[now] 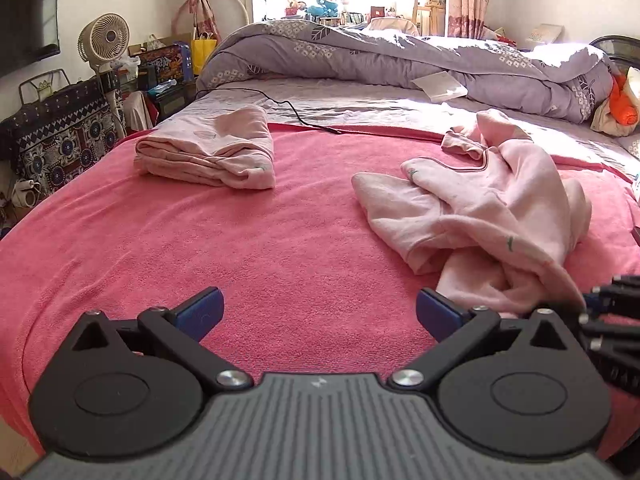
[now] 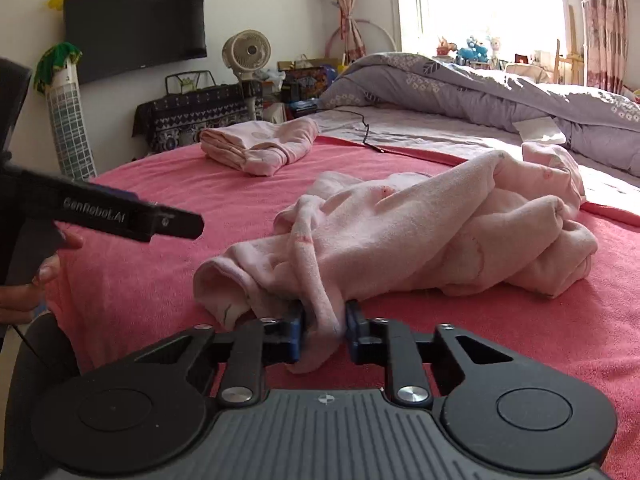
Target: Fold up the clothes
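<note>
A crumpled pale pink garment (image 2: 420, 236) lies on the pink towel blanket (image 2: 160, 280) that covers the bed. My right gripper (image 2: 323, 332) is shut on the garment's near edge, with the cloth pinched between its blue pads. In the left wrist view the same garment (image 1: 480, 216) lies to the right, and my left gripper (image 1: 320, 314) stands open over bare blanket (image 1: 280, 240) with nothing between its fingers. A folded pink garment (image 1: 208, 150) rests at the far left of the blanket, also seen in the right wrist view as the folded garment (image 2: 256, 146).
A bunched grey floral duvet (image 1: 400, 56) fills the far side of the bed. A black cable (image 1: 296, 112) runs across the sheet behind the blanket. A fan (image 1: 104, 42), bags and a patterned cover stand left of the bed. A hand (image 2: 24, 288) holds the left gripper's body (image 2: 120, 216).
</note>
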A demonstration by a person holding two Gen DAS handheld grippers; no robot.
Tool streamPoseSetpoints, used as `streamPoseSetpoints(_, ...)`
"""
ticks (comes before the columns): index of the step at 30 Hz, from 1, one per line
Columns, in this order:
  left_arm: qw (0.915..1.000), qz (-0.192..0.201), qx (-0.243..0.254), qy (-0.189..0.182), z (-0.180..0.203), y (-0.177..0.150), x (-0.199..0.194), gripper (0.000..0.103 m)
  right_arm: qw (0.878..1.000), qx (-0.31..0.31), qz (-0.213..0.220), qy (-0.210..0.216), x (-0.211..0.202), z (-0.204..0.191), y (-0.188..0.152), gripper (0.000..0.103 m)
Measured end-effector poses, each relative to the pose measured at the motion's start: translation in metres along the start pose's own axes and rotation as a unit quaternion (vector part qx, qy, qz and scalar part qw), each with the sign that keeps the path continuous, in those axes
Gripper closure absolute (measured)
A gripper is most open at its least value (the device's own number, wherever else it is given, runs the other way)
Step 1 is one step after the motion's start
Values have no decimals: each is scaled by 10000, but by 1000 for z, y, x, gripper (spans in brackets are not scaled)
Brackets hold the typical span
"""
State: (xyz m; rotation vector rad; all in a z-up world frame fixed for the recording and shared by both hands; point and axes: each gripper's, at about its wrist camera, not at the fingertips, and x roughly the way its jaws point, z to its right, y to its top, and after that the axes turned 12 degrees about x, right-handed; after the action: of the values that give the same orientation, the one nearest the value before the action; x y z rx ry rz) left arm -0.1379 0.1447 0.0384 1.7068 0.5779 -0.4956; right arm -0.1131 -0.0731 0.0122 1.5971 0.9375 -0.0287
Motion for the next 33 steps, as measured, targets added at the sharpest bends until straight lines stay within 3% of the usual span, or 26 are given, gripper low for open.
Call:
streamPoseSetpoints(4, 9999, 44, 156, 55, 5, -2, -5, 0, 9967, 39, 778, 235, -5, 5, 67, 86)
streamPoseSetpoints(6, 9994, 178, 299, -61, 12, 0, -4, 0, 9944, 74, 966, 411, -5, 9, 94, 81)
streamPoseSetpoints(7, 9990, 215, 392, -79, 18, 1, 0, 0, 9932, 177, 999, 573, -6, 14, 103, 69)
streamPoseSetpoints(8, 9985, 252, 485, -97, 24, 3, 4, 0, 9918, 319, 1008, 715, -6, 22, 108, 49)
streamPoseSetpoints(9, 9978, 289, 578, -115, 30, 5, 7, 0, 9905, 442, 1036, 795, -8, 29, 110, 41)
streamPoseSetpoints(11, 9968, 314, 724, -118, 41, 7, 17, 0, 9893, 596, 1136, 697, -18, 42, 101, 35)
streamPoseSetpoints(16, 9962, 108, 836, -209, 64, 14, 48, 0, 9923, 541, 1068, -310, -41, 75, 65, 31)
streamPoseSetpoints(19, 9963, 63, 823, -255, 71, 16, 40, 0, 9914, 497, 890, -818, -52, 89, 39, 30)
streamPoseSetpoints(22, 9903, 417, 761, -1087, 66, 9, 12, 0, 9898, 516, 836, -1032, -62, 102, 21, 25)
streamPoseSetpoints(25, 9746, 906, 647, -1942, 62, -2, -5, 0, 9893, 603, 751, -1094, -60, 113, 11, 24)
streamPoseSetpoints(27, 9719, 1090, 714, -1960, 70, -1, 3, 0, 9888, 699, 707, -1111, -55, 121, 7, 24)
streamPoseSetpoints(28, 9772, 868, 752, -1787, 77, 4, 17, 1, 9883, 751, 714, -1118, -52, 122, 5, 24)
streamPoseSetpoints(30, 9844, 427, 747, -1534, 88, 13, 42, 10, 9877, 835, 747, -1092, -50, 124, 4, 24)
streamPoseSetpoints(31, 9853, 227, 700, -1543, 94, 16, 57, 25, 9875, 870, 763, -1073, -49, 126, 4, 24)
streamPoseSetpoints(33, 9859, 265, 581, -1550, 99, 20, 71, 32, 9869, 930, 794, -1049, -48, 128, 4, 24)
